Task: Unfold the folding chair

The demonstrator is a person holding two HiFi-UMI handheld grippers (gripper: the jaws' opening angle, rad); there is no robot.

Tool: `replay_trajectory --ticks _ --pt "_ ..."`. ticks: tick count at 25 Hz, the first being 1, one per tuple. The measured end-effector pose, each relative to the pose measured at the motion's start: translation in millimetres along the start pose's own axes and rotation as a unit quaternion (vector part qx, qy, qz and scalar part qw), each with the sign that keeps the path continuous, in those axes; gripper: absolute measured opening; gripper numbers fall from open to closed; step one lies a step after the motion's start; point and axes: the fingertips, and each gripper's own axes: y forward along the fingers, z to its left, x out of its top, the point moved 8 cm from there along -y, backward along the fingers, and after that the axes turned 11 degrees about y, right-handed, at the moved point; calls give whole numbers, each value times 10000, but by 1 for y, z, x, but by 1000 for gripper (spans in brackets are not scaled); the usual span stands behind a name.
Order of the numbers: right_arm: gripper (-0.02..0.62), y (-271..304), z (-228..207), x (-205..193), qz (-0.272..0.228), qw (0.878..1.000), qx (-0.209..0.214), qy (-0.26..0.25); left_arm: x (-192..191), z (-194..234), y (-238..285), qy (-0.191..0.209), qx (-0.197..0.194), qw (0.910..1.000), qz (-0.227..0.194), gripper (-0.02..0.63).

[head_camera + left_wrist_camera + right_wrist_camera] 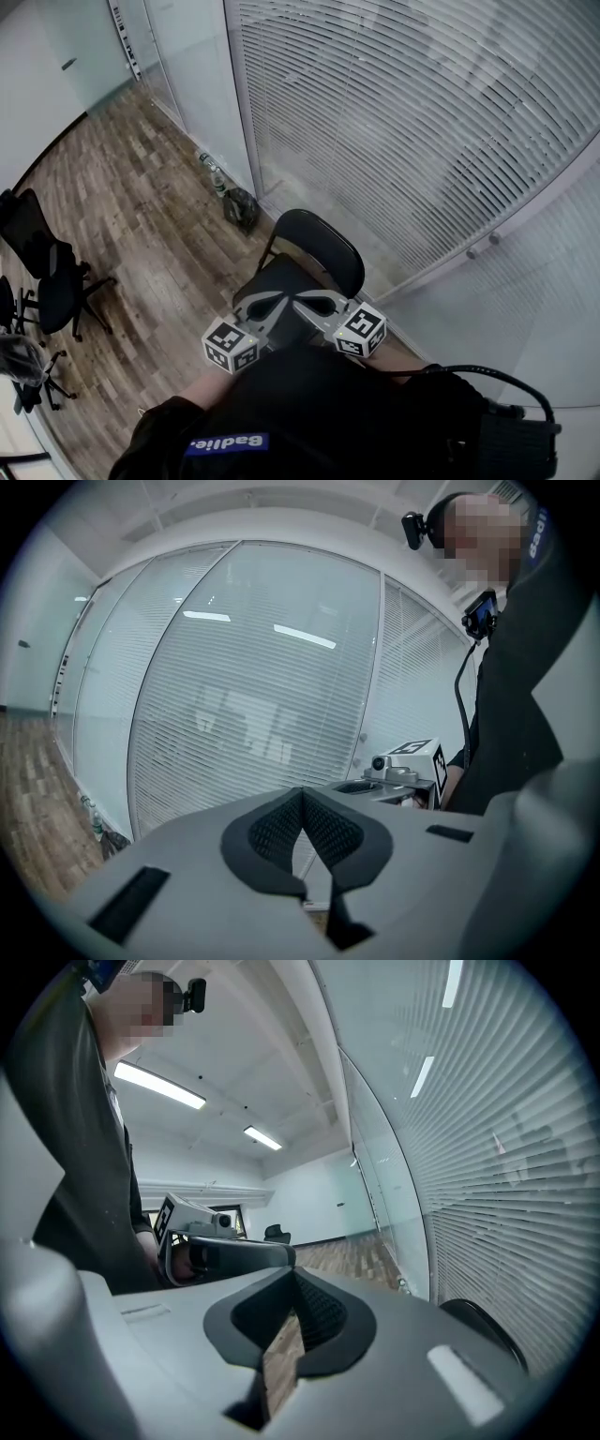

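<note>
The black folding chair (314, 246) stands by the blinds with its backrest upright and its seat (272, 281) down, just beyond my hands. My left gripper (279, 304) and right gripper (307, 303) hover above the seat's near edge, tips pointing toward each other, almost meeting. Both are shut with nothing between the pads. In the left gripper view the left gripper (302, 797) points at the blinds, with the right gripper (405, 769) off to its right. In the right gripper view the right gripper (293, 1279) has the left gripper (211, 1239) beside it and the chair's backrest (486, 1330) at lower right.
A glass wall with white blinds (422, 122) runs just behind the chair. A bottle (214, 174) and a dark bag (242, 208) sit at its foot. Black office chairs (47, 272) stand at the far left on the wooden floor (141, 216).
</note>
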Motion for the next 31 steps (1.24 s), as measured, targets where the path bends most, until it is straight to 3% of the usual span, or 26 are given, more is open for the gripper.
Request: replay_trajectory --ticks 18,31 --pt "2 -11 -15 8 74 9999 -66 21 2 -6 13 260 -99 9995 138 5" --pt "2 -7 -6 7 124 9998 -124 6 1 -4 2 181 -42 9997 127 5"
